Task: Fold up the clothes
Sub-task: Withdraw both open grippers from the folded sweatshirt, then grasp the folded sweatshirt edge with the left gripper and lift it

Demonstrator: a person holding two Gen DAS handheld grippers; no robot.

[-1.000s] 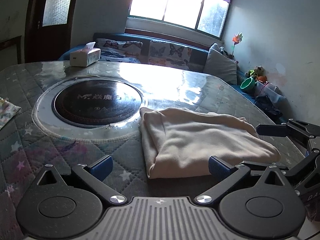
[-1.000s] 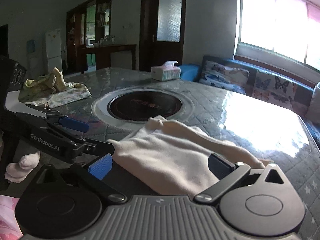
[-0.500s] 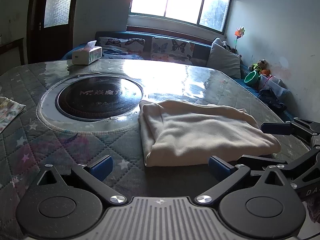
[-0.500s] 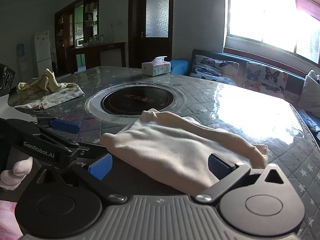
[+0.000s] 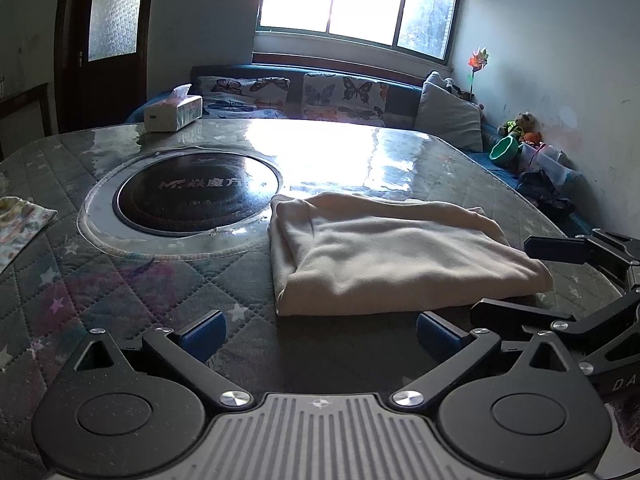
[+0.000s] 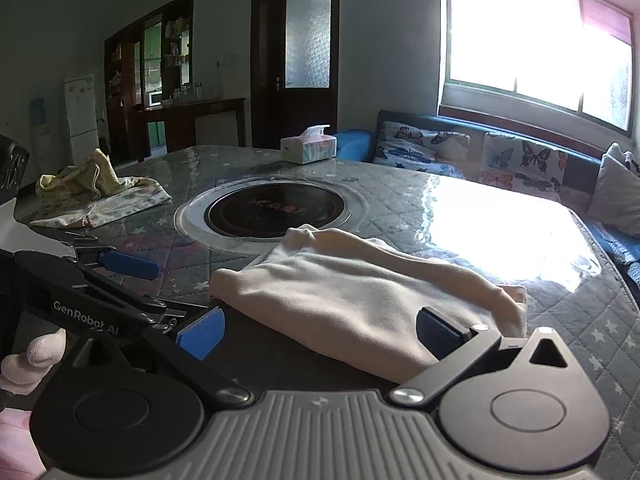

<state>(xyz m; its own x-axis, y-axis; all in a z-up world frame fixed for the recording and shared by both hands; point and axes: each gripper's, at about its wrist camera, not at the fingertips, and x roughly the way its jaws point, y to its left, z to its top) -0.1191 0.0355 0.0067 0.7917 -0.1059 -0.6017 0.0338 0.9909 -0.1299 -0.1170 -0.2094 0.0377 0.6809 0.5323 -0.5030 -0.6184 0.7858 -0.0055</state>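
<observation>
A folded cream garment (image 5: 392,256) lies flat on the quilted table, just right of the round black hob. It also shows in the right wrist view (image 6: 360,296). My left gripper (image 5: 320,334) is open and empty, held just short of the garment's near edge. My right gripper (image 6: 320,330) is open and empty, its right finger close over the garment's near corner. The right gripper's fingers (image 5: 556,250) reach in from the right edge of the left wrist view. The left gripper's fingers (image 6: 128,264) reach in at the left of the right wrist view.
A round black hob (image 5: 196,196) is set in the quilted table (image 5: 100,300). A tissue box (image 5: 172,110) stands at the far edge. A crumpled yellow and floral cloth pile (image 6: 92,196) lies at the table's left. A sofa with butterfly cushions (image 5: 320,94) runs behind.
Both grippers have drawn back and risen a little from the folded garment, which now lies farther from the fingers. The garment itself has not moved.
</observation>
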